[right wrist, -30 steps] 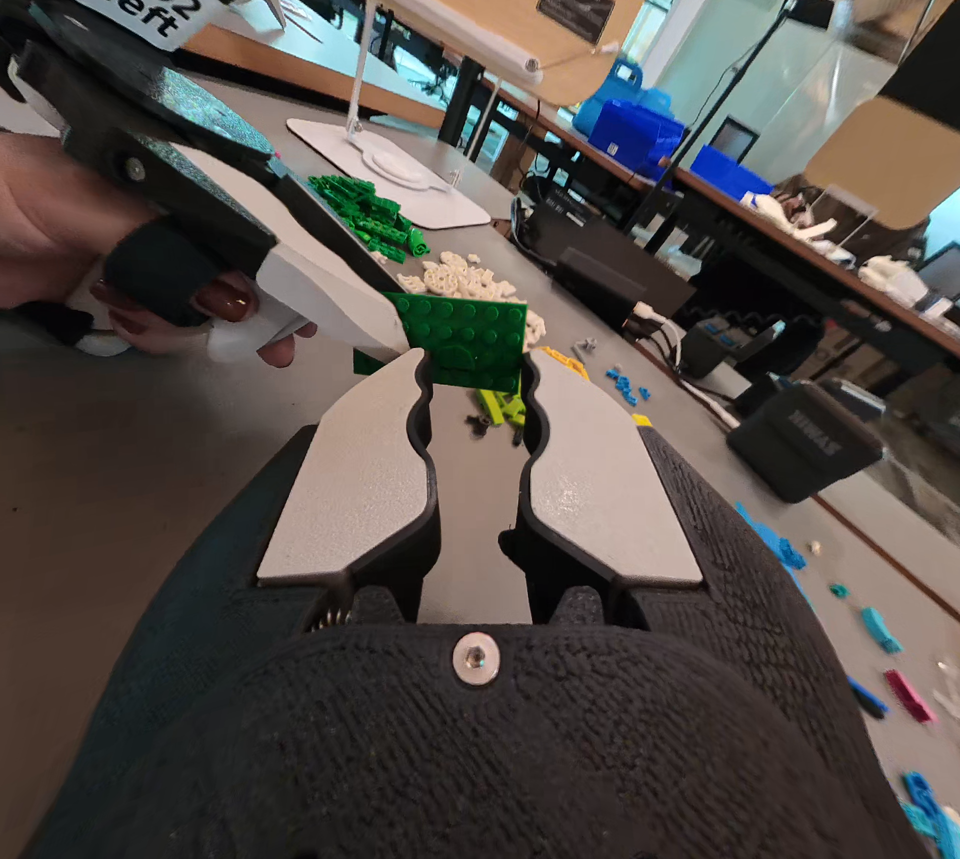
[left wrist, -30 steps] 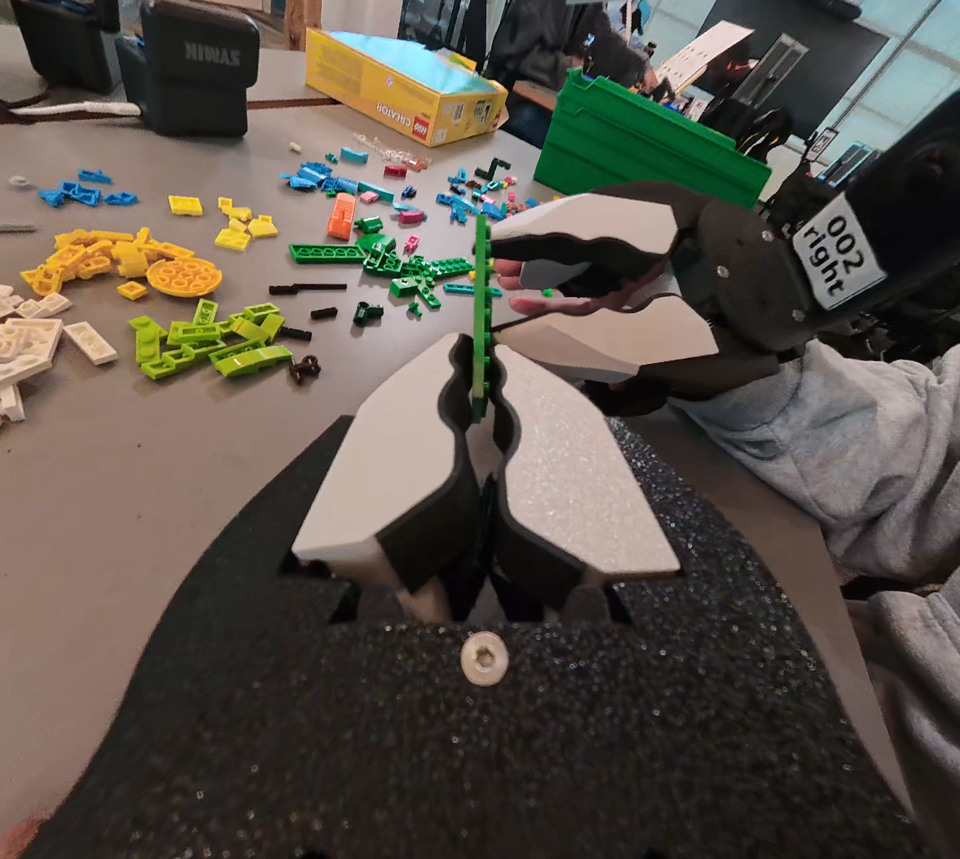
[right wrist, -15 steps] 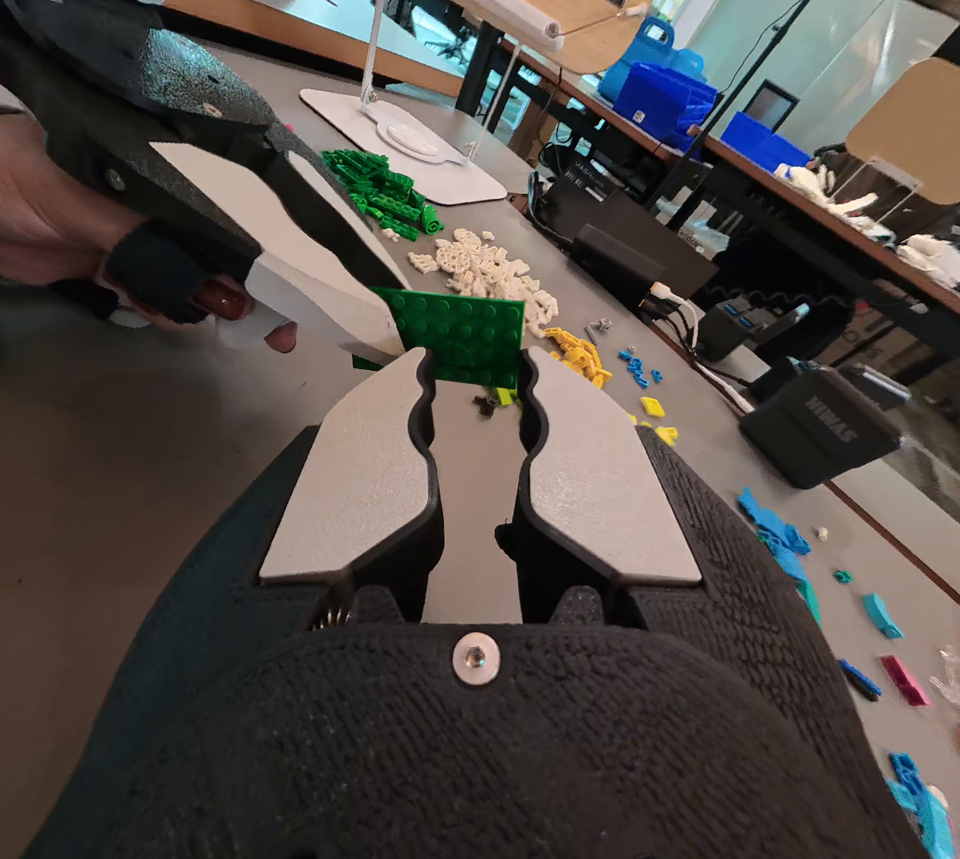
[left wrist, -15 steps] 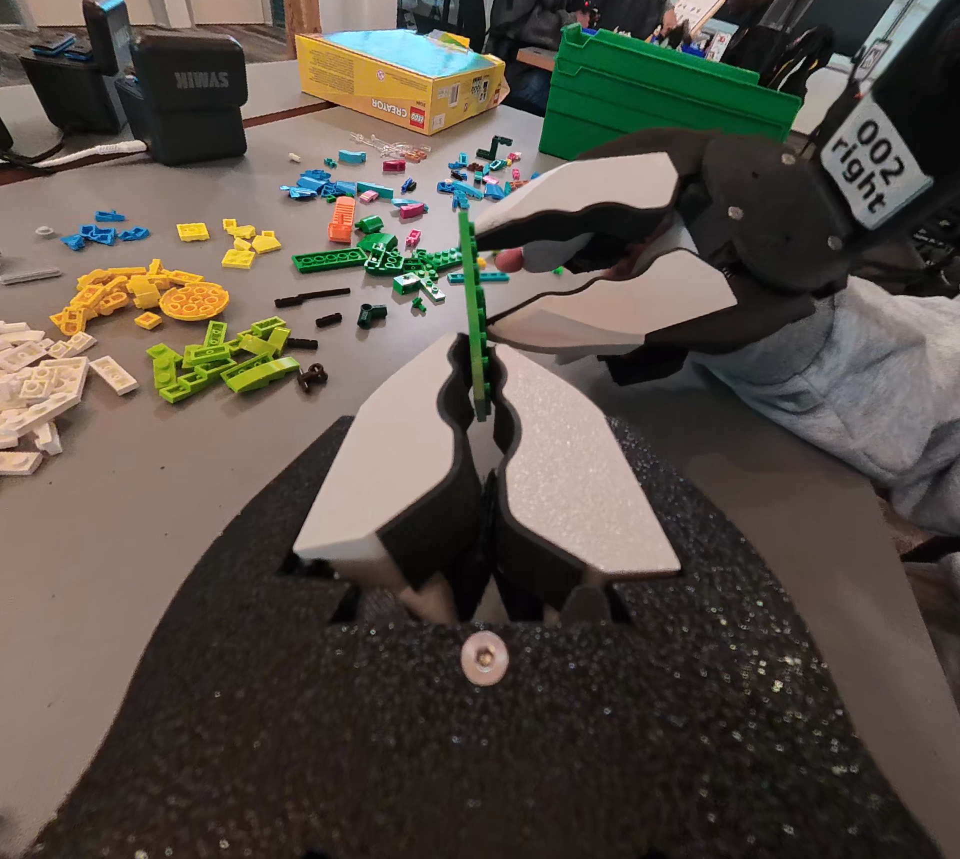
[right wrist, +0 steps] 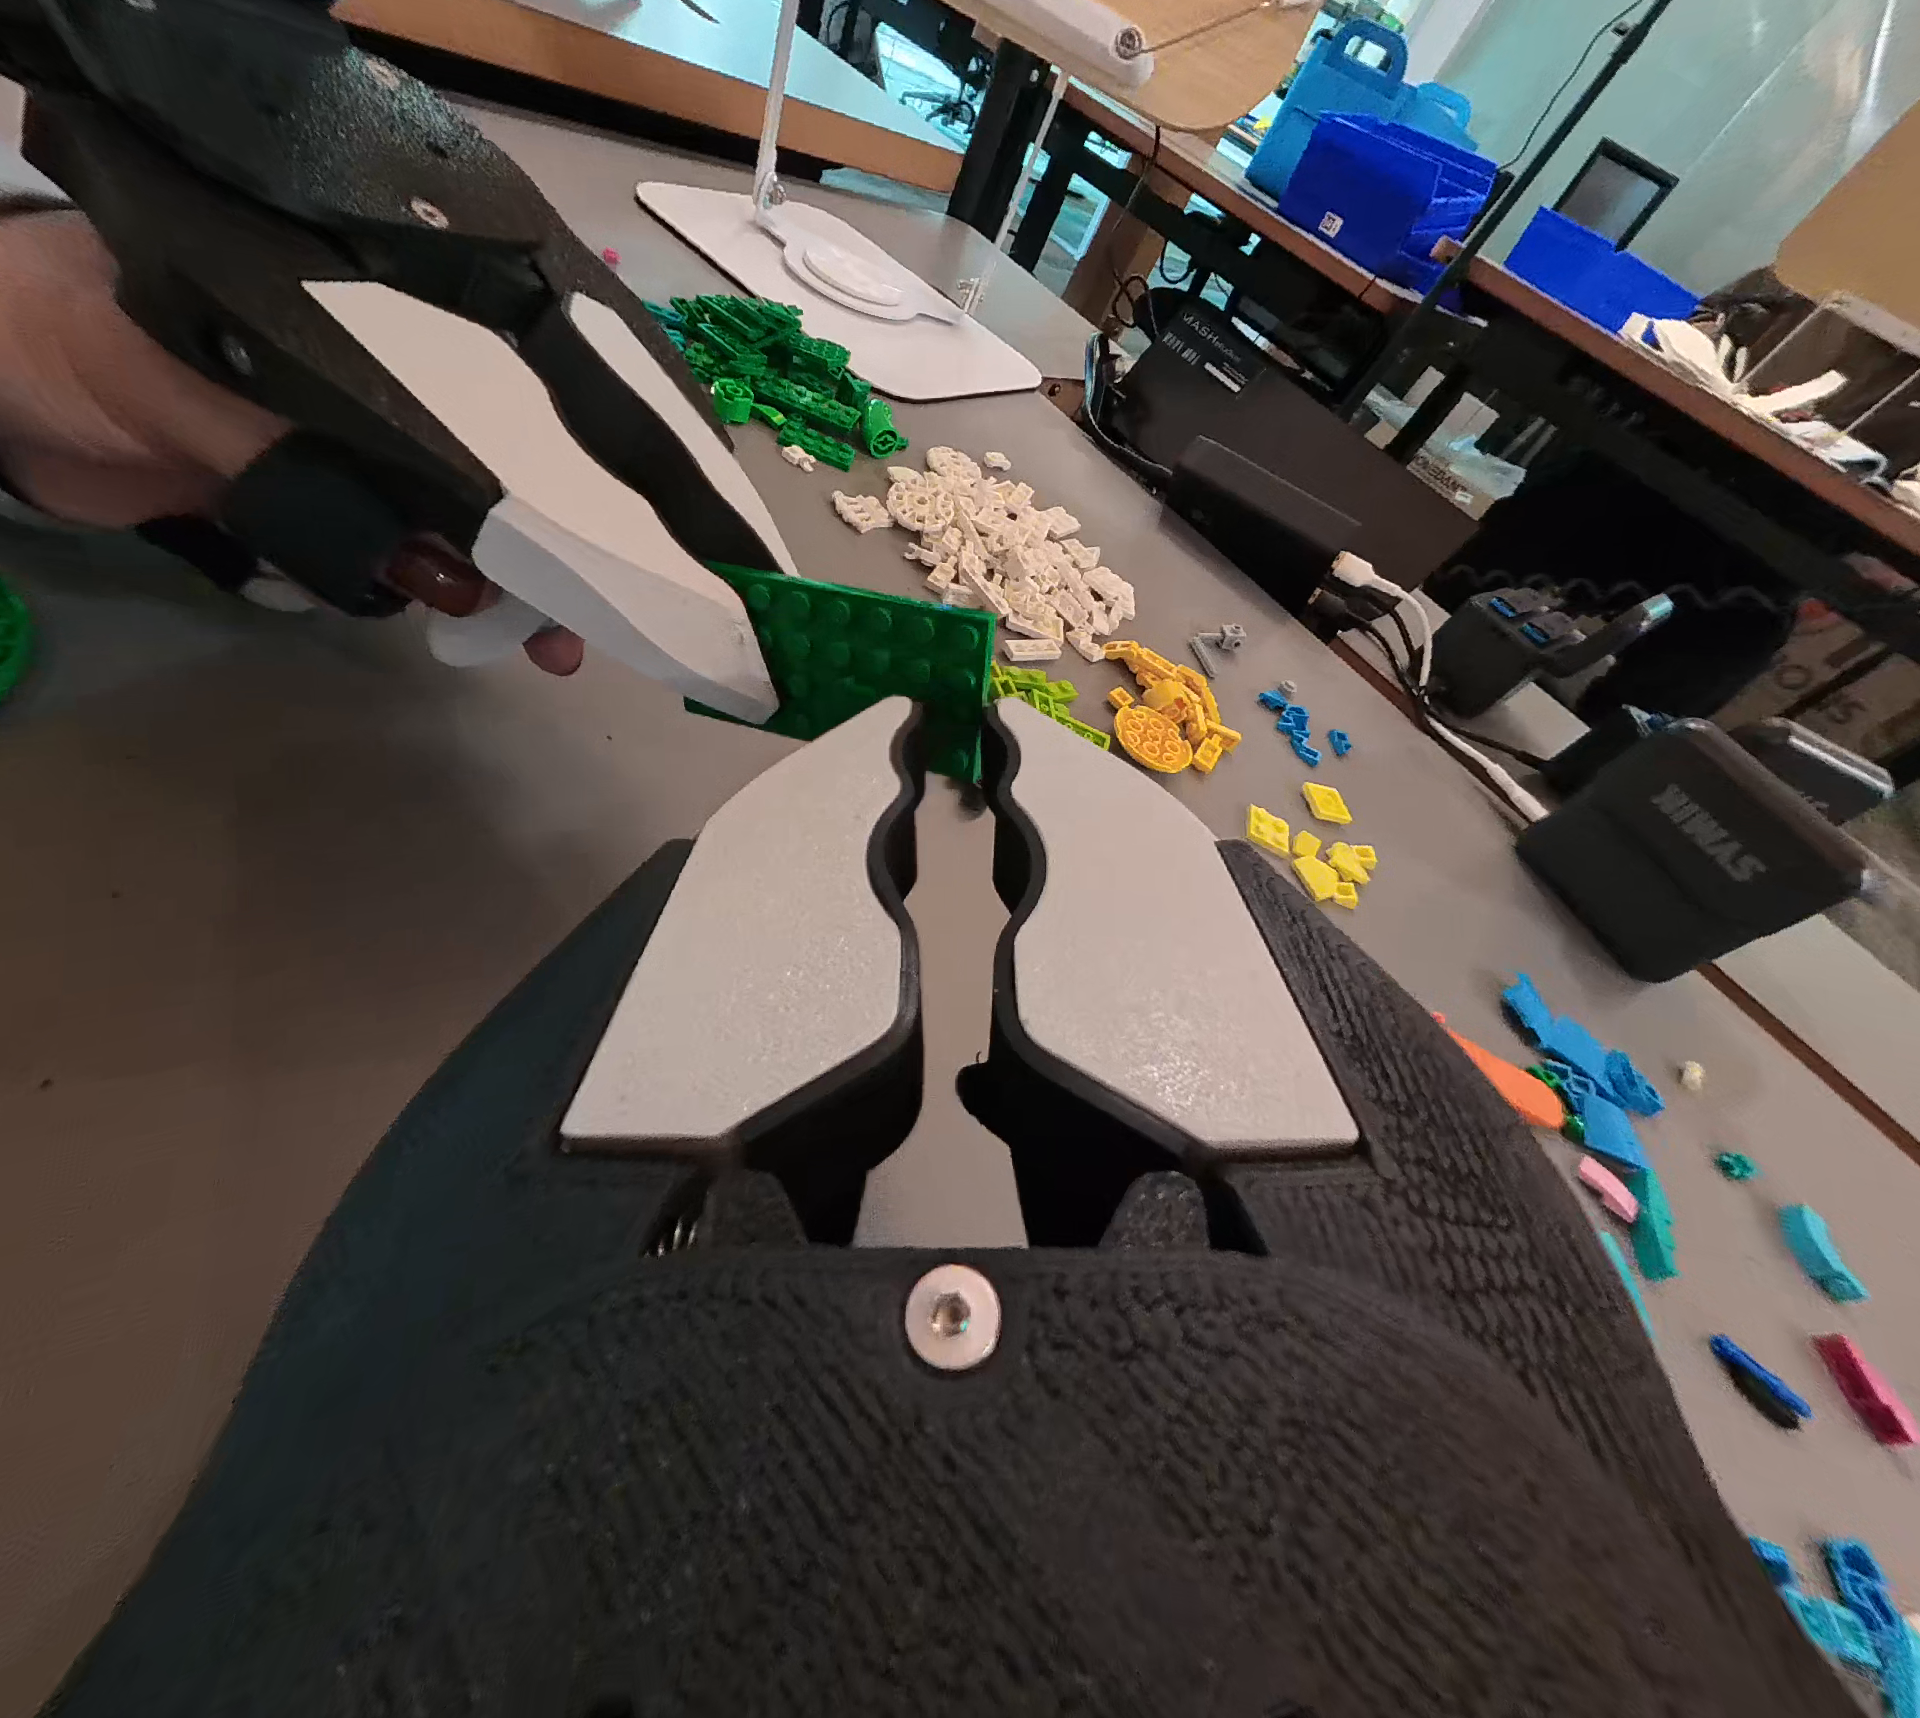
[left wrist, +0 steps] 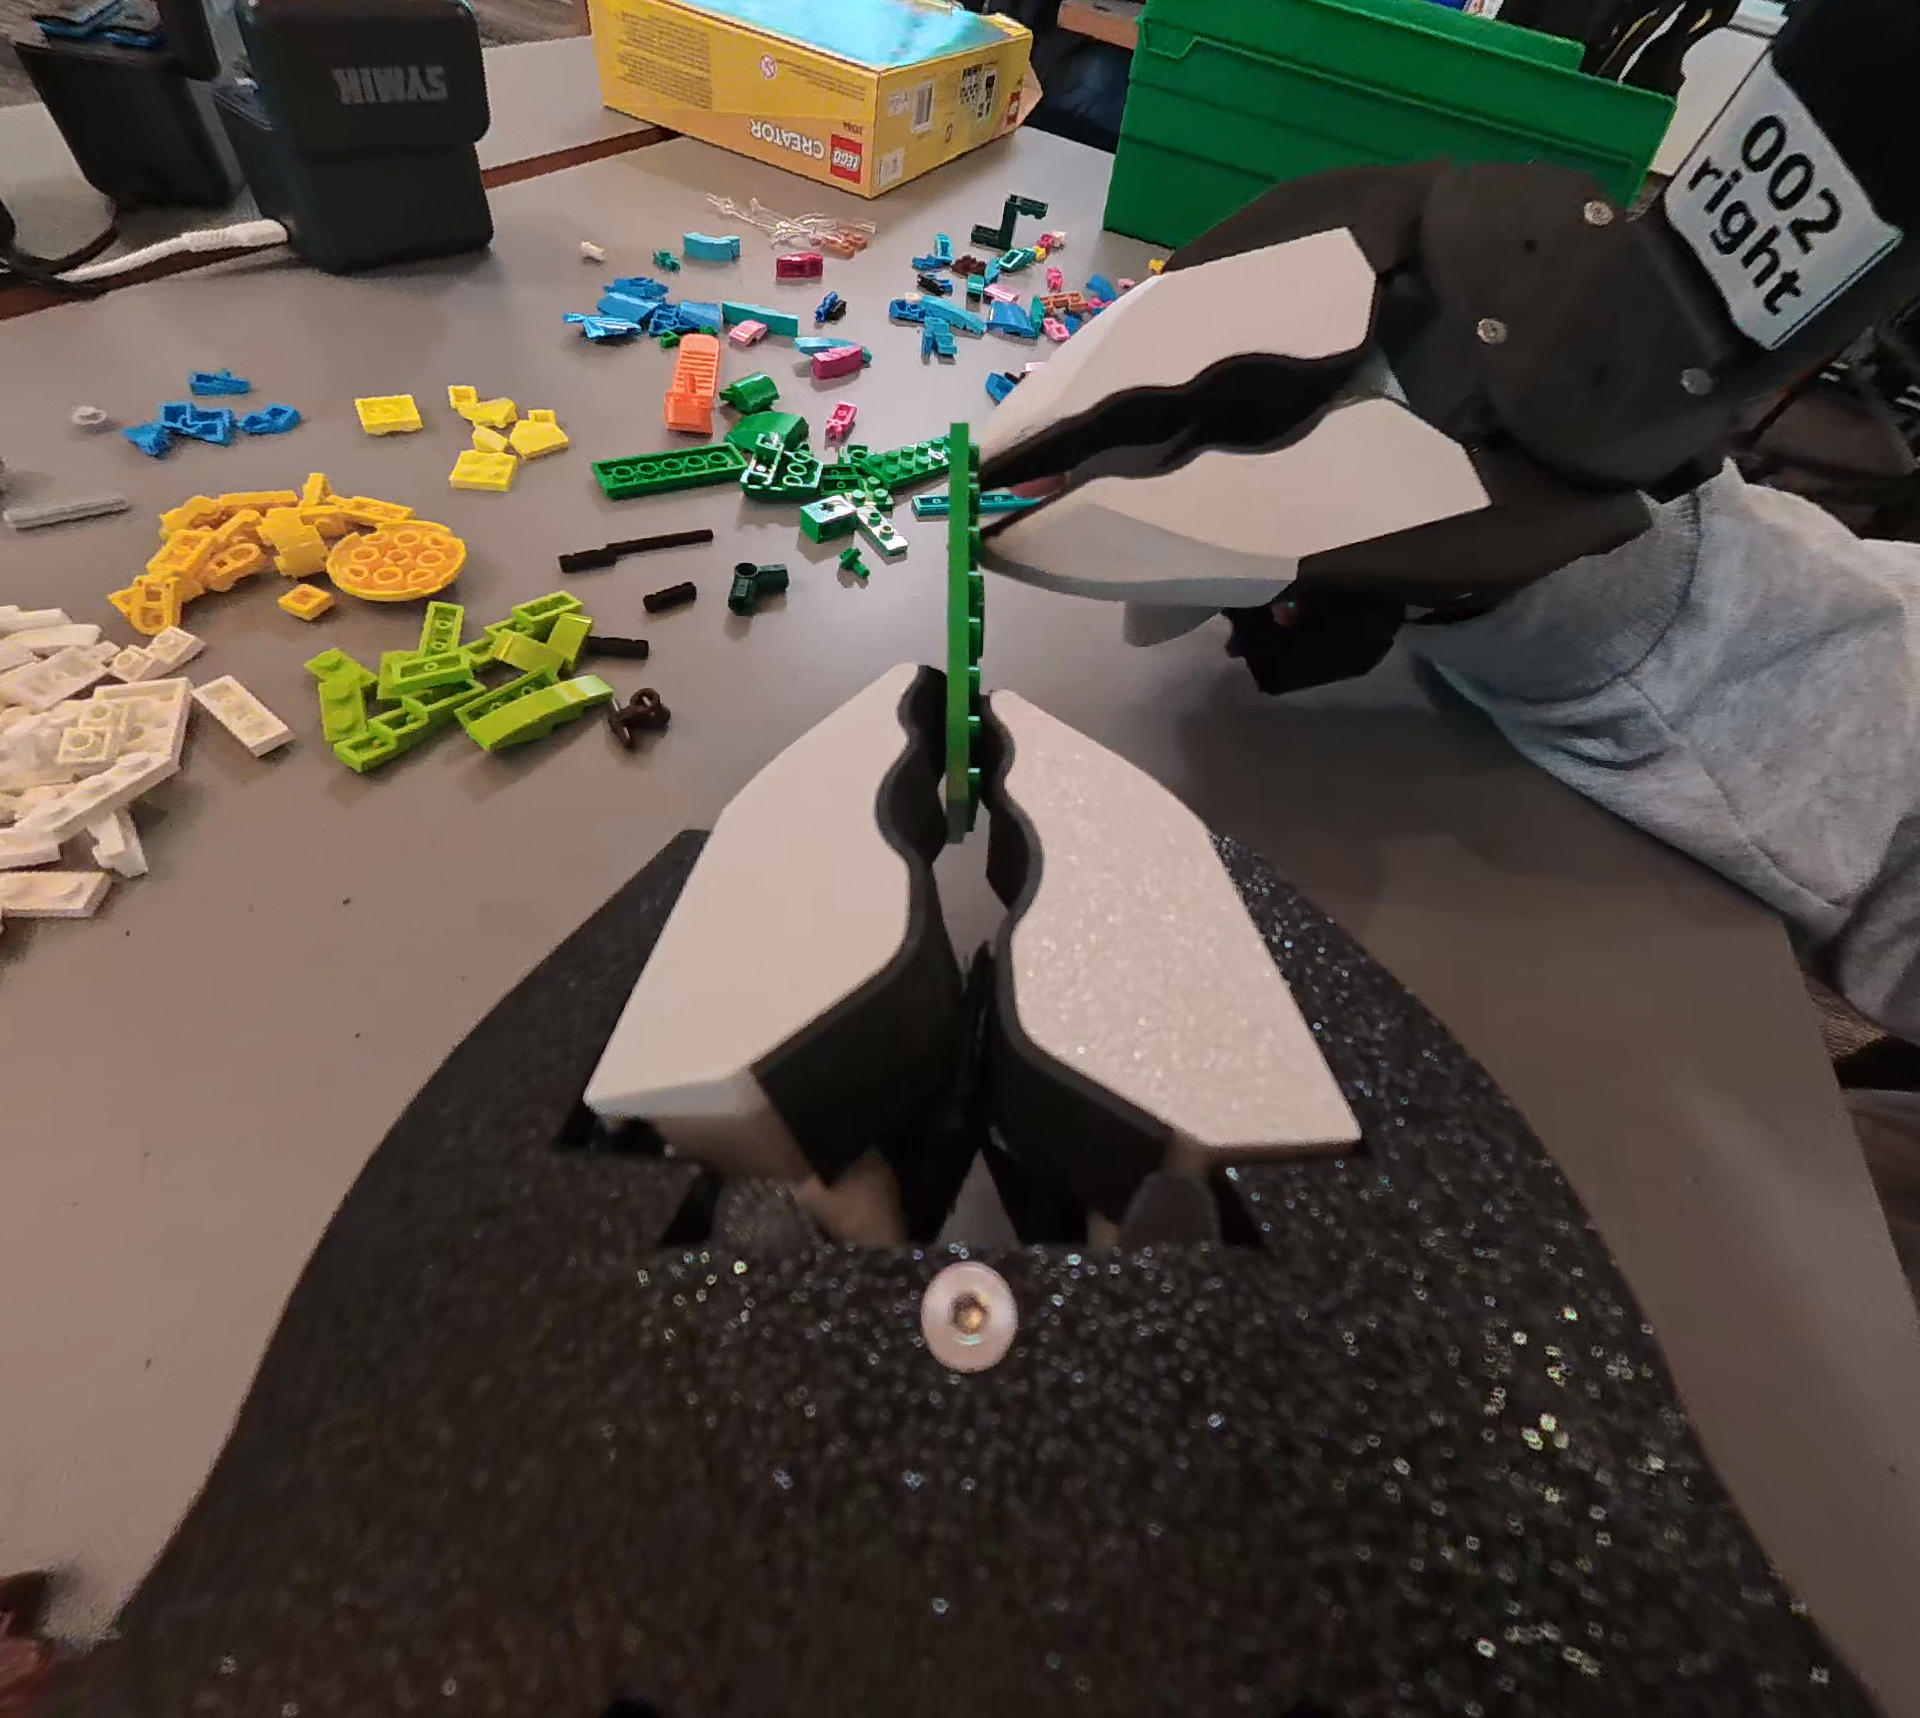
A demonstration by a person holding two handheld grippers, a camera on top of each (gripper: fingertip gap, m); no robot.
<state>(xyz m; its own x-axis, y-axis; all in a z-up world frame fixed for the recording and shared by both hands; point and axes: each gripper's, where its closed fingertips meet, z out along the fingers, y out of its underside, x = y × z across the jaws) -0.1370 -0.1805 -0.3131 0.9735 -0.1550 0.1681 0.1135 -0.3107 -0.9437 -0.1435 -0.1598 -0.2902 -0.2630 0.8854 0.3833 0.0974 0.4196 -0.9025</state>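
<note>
Left gripper (left wrist: 961, 769): jaws clamped on the lower edge of a green studded plate (left wrist: 958, 588), held upright on edge above the grey surface (left wrist: 312, 993). Right gripper (right wrist: 951, 738): jaws narrowed around the plate's far corner; in the left wrist view its tips sit against the studded face. Whether they pinch it, cannot tell. Lime pieces (left wrist: 457, 681) and yellow pieces (left wrist: 312, 541) lie loose beyond, toward the surface's left edge.

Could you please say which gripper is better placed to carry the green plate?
Left, probably: the left gripper clamps the green plate by its edge; the right gripper only meets its studded face.
</note>
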